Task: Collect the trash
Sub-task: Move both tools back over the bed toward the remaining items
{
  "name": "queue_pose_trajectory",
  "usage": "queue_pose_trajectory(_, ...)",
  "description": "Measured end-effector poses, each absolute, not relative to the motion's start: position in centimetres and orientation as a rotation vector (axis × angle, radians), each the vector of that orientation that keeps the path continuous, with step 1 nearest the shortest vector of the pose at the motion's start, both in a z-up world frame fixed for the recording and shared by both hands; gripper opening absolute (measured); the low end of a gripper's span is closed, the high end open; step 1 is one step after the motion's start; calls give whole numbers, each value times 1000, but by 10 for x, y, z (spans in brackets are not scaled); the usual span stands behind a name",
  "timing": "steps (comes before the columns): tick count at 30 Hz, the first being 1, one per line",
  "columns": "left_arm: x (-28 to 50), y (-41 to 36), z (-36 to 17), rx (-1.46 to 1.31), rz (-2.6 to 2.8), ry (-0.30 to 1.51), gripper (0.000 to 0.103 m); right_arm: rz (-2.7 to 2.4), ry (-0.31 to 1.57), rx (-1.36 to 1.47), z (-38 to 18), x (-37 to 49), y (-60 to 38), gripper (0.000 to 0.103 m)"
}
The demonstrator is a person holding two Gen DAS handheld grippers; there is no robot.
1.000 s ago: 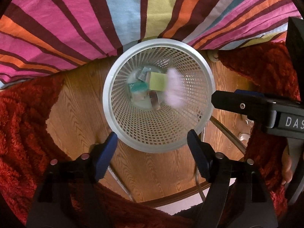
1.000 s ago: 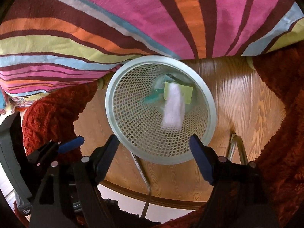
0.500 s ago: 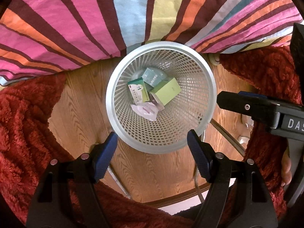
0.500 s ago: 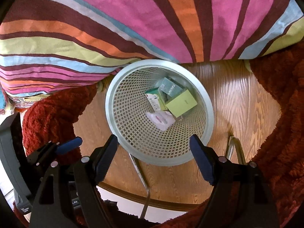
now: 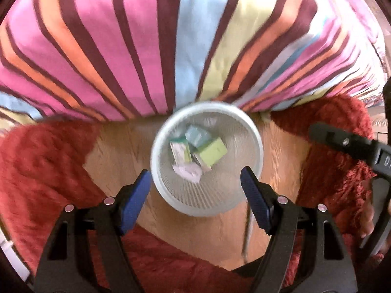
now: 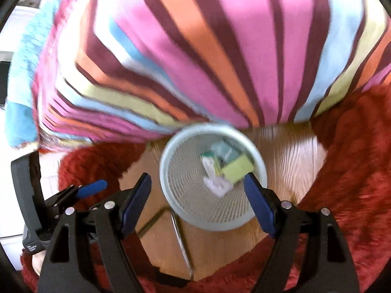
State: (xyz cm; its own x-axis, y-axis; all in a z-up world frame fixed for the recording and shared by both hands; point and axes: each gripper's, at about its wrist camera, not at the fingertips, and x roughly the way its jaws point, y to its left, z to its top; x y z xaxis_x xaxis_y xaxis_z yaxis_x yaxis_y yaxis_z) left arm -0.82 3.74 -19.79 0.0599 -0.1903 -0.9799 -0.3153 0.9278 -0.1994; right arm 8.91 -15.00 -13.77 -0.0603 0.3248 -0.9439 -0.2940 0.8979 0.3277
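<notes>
The crumpled white paper wrapper (image 5: pixel 187 171), airborne a second ago, now lies in the white mesh wastebasket (image 5: pixel 256 131) beside small cardboard boxes (image 5: pixel 211 151). Left gripper (image 5: pixel 195 190) and right gripper (image 6: pixel 198 190) have both risen, jaws apart and empty. Deposit judged complete.

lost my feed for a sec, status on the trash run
Left hand-held gripper open, empty. Right hand-held gripper open, empty. Pink wrapper and small boxes in mesh bin. Nothing blocking the bin.
</notes>
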Motion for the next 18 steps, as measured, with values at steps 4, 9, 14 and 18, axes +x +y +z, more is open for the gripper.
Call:
queue_pose_trajectory(4,-1,42,-162,-368,115,1421,74,518,1387,20,-99,101,-149,74)
queue_pose_trajectory(9,21,55,-125,-418,140,1303,74,505,1205,23,-61,128,-145,74)
queue_pose_trajectory(14,55,59,-98,-433,184,1203,74,486,1093,31,-40,159,-137,74)
queue_pose_trajectory(18,85,54,-87,-427,179,1159,74,478,1027,24,-29,175,-131,74)
